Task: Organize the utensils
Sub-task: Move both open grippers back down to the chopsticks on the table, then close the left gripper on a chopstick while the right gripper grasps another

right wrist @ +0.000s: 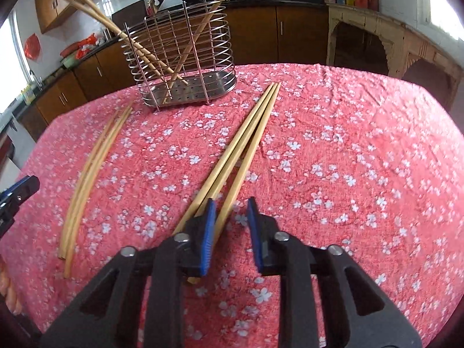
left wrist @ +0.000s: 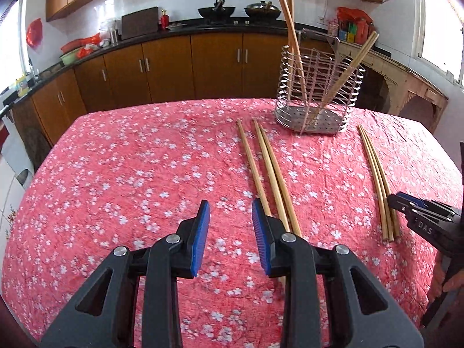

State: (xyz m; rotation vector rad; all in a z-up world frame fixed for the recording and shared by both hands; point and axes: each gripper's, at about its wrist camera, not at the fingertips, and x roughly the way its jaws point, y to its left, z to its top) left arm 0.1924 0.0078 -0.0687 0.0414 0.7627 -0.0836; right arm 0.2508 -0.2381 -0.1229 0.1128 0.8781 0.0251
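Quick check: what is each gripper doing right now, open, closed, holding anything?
Left gripper: open, holding nothing.
Right gripper: open, one chopstick between its fingers, not gripped.

Both views are bright with soft daylight. It enters through a window (left wrist: 440, 20) at the right edge of the left wrist view, which is blown out to white, and through another window (right wrist: 8, 66) at the left edge of the right wrist view. The white wall tiles (left wrist: 174, 3) carry a pale glare. Shadows on the tablecloth (right wrist: 348, 159) are faint and soft. Fisheye distortion bends the counter (left wrist: 145, 39) and table edges into curves, and dark vignetting fills the corners. The left group of chopsticks (right wrist: 87, 174) in the right wrist view looks slightly smeared; the centre stays sharp.
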